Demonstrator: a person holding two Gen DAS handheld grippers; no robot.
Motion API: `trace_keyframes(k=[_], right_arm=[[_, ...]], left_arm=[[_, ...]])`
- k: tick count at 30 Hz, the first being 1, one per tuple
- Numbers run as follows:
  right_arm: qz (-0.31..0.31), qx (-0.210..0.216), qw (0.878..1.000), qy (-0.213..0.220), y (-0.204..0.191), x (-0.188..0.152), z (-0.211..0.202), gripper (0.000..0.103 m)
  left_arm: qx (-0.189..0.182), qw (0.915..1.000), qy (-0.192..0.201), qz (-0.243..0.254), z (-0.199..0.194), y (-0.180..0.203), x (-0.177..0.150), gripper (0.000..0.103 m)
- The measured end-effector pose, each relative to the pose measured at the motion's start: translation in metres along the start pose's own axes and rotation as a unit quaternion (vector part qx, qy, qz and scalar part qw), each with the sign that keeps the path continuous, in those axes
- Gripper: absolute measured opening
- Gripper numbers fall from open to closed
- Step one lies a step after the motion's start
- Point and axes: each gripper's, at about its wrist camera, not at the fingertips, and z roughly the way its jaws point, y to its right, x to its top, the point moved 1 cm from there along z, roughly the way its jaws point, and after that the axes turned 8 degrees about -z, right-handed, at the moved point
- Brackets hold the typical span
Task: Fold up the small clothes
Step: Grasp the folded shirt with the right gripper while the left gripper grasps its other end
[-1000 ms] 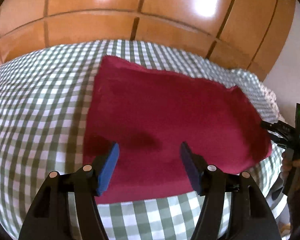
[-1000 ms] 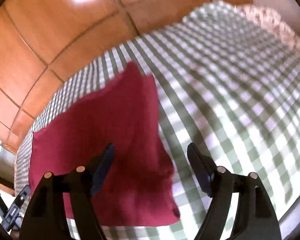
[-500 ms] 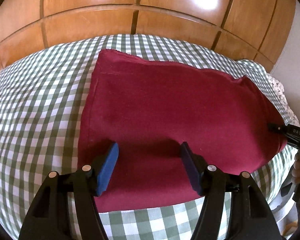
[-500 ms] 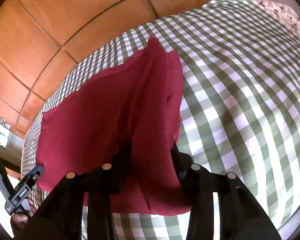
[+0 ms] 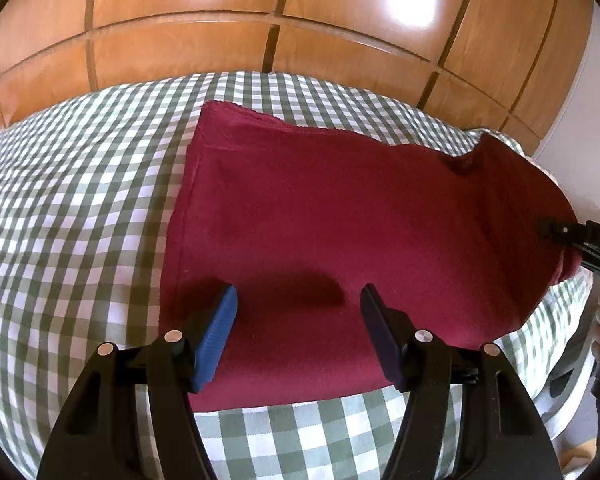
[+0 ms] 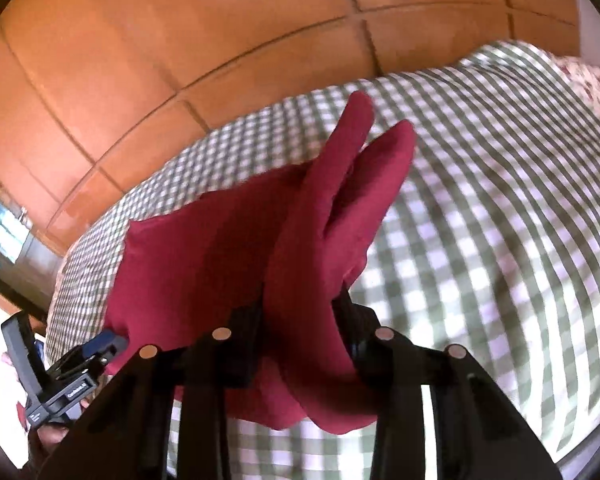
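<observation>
On the green-and-white checked cover [image 5: 80,208], closest to the left camera, the left gripper [image 5: 298,320] hangs with its blue-padded fingers [image 5: 216,336] spread wide apart and nothing between them, poised just above the near edge of the red cloth [image 5: 340,216]. Whether the pads touch the fabric cannot be told. The cloth lies mostly flat across the middle of the cover, its left edge straight, its near edge just short of the checked border in front. At its right end the fabric rises off the cover into a bunched fold, where the right gripper [image 6: 300,312] has its fingers pressed together on a gathered wad of the red cloth, part of it standing up in two tall lobes beyond the fingers and part drooping below them. In the left view that gripper appears only as a dark body at the right rim, against the raised end of the cloth. Beyond the cloth the checked cover runs back to a wall of glossy orange-brown wood panels [image 5: 300,40] with bright reflections. A floral fabric [image 6: 580,88] shows at the cover's far right corner.
</observation>
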Motion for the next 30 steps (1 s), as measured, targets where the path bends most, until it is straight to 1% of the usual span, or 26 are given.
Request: trace_keyframes(k=[3,9,12,15,18,20,22,23,24,25,26,27,28,29,30], right_arm=[[-0.024,0.009,1.000,0.001,-0.025,0.008,0.002,0.028],[-0.074,0.058,0.995,0.014,-0.090,0.028,0.012,0.027],[-0.109,0.087,0.990,0.006,-0.130,0.029,0.027,0.027],[-0.144,0.099,0.985,-0.011,-0.166,0.019,0.048,0.027],[-0.185,0.103,0.977,-0.030,-0.196,0.000,0.068,0.027],[-0.208,0.103,0.972,-0.038,-0.209,-0.011,0.076,0.027],[-0.239,0.099,0.965,-0.043,-0.222,-0.026,0.082,0.027],[-0.251,0.094,0.962,-0.044,-0.226,-0.030,0.084,0.027],[-0.263,0.087,0.960,-0.044,-0.229,-0.035,0.086,0.028],[-0.271,0.083,0.958,-0.041,-0.231,-0.038,0.087,0.029],[-0.272,0.085,0.958,-0.039,-0.232,-0.038,0.088,0.030],[-0.270,0.094,0.958,-0.037,-0.230,-0.038,0.086,0.035],[-0.264,0.112,0.957,-0.036,-0.226,-0.037,0.083,0.047],[-0.254,0.142,0.956,-0.038,-0.223,-0.036,0.079,0.053],[-0.239,0.179,0.954,-0.038,-0.219,-0.035,0.072,0.057]], left_arm=[[-0.025,0.9995,-0.006,-0.021,-0.005,-0.009,0.004,0.062],[-0.084,0.9941,0.004,-0.069,-0.024,-0.036,0.021,0.062],[-0.134,0.9852,0.002,-0.107,-0.033,-0.055,0.030,0.062],[-0.174,0.9753,-0.003,-0.136,-0.037,-0.068,0.037,0.062],[-0.196,0.9684,-0.007,-0.155,-0.040,-0.075,0.041,0.062],[-0.216,0.9620,-0.018,-0.166,-0.036,-0.077,0.045,0.062],[-0.229,0.9561,-0.027,-0.180,-0.031,-0.079,0.049,0.063],[-0.238,0.9524,-0.031,-0.188,-0.029,-0.080,0.052,0.065],[-0.255,0.9463,-0.035,-0.196,-0.026,-0.079,0.054,0.070],[-0.264,0.9426,-0.039,-0.201,-0.023,-0.079,0.057,0.073],[-0.264,0.9417,-0.043,-0.205,-0.019,-0.079,0.059,0.073],[-0.260,0.9416,-0.048,-0.208,-0.016,-0.078,0.061,0.073],[-0.262,0.9408,-0.054,-0.208,-0.011,-0.076,0.063,0.073],[-0.263,0.9404,-0.061,-0.207,-0.008,-0.073,0.065,0.073],[-0.255,0.9426,-0.066,-0.205,-0.005,-0.070,0.067,0.073]])
